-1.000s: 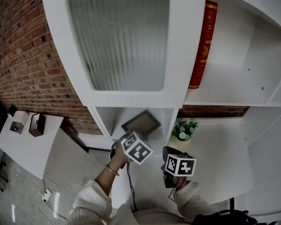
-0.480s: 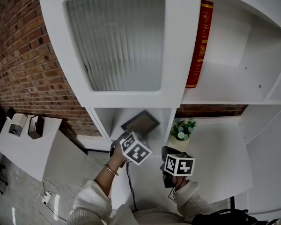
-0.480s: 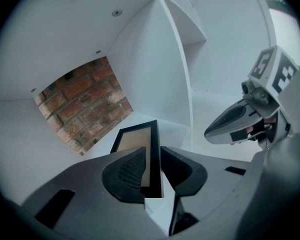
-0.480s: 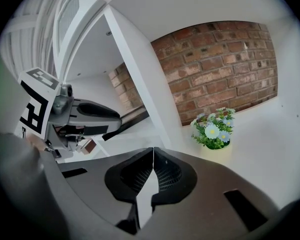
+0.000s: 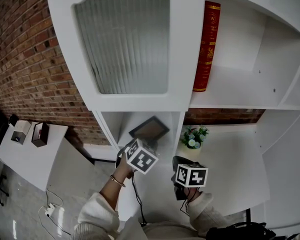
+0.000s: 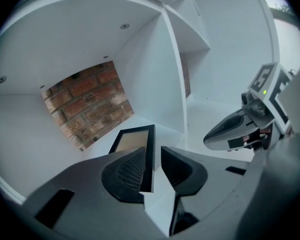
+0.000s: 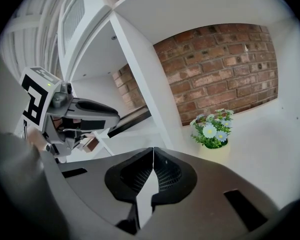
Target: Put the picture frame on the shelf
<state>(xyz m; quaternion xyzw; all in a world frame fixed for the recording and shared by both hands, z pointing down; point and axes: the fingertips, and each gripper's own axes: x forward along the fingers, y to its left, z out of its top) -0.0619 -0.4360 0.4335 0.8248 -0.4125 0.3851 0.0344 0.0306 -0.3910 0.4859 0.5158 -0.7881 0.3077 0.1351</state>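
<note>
Down in the lower left bay of the tall white wooden shelf unit (image 5: 186, 59) sits the dark-rimmed rectangular picture frame (image 6: 134, 140). It is on the bay's floor, toward the front edge and nearer the right-hand divider than the left wall, with the bare brick back wall behind it. The head view shows it tilted. Whether it is propped up or lying flat, I cannot tell.

The left gripper (image 6: 154, 156) has just been letting its jaws apart, and one side rail of the frame runs between them. The rail rests against the left pad, but there is a clear gap to the right pad, so there is no squeeze on it now. I'd say this is the letting-go, with placement all but finished.

The right gripper (image 7: 152, 156) hangs back at the front edge of the neighbouring bay with its jaws pressed together and nothing in them. It faces the small pot of pale blue flowers (image 7: 212, 131).

As for handling, the frame looks light and stiff, with a smooth finish that may slip and a front pane that could crack if knocked. The best hold would be mid-length on a side rail, pads on front and back, and firm rather than hard.
</note>
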